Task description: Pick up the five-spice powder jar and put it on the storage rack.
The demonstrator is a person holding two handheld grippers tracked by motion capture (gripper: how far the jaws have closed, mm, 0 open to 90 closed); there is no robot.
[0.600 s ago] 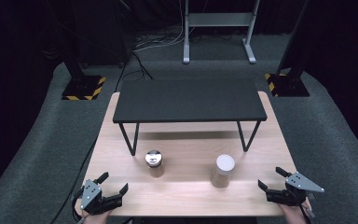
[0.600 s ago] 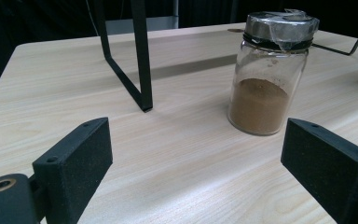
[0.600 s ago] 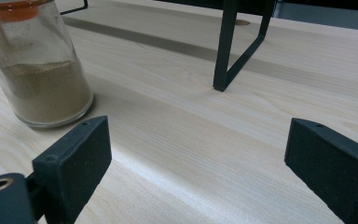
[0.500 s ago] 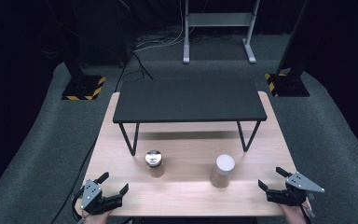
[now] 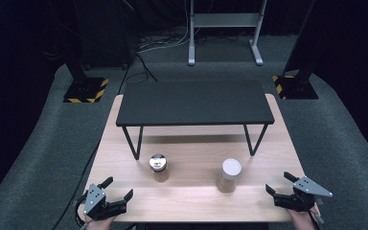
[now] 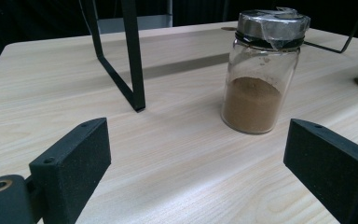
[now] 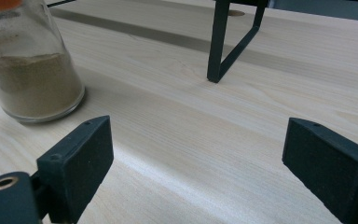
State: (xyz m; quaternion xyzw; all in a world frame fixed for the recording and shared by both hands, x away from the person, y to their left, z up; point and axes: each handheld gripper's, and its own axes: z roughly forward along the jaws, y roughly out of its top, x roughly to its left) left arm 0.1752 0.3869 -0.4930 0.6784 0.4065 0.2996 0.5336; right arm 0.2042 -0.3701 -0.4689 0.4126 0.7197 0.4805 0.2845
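Start of reach, nothing grasped. Left hand-held gripper (image 5: 106, 197) released, empty, near surface (image 5: 191, 201) edge; right hand-held gripper (image 5: 287, 190) likewise. Jars (image 5: 159, 167) mid-surface, ahead. Next: advance, straddle jar, clench.

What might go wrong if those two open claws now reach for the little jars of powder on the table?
1. The silver-lidded jar is tall and narrow; a nudge from the open left gripper could tip it.
2. That jar stands close to the black shelf's leg, so a finger could catch it.
3. The white-lidded jar lies off to one side of the open right gripper, so a straight approach might clip it.
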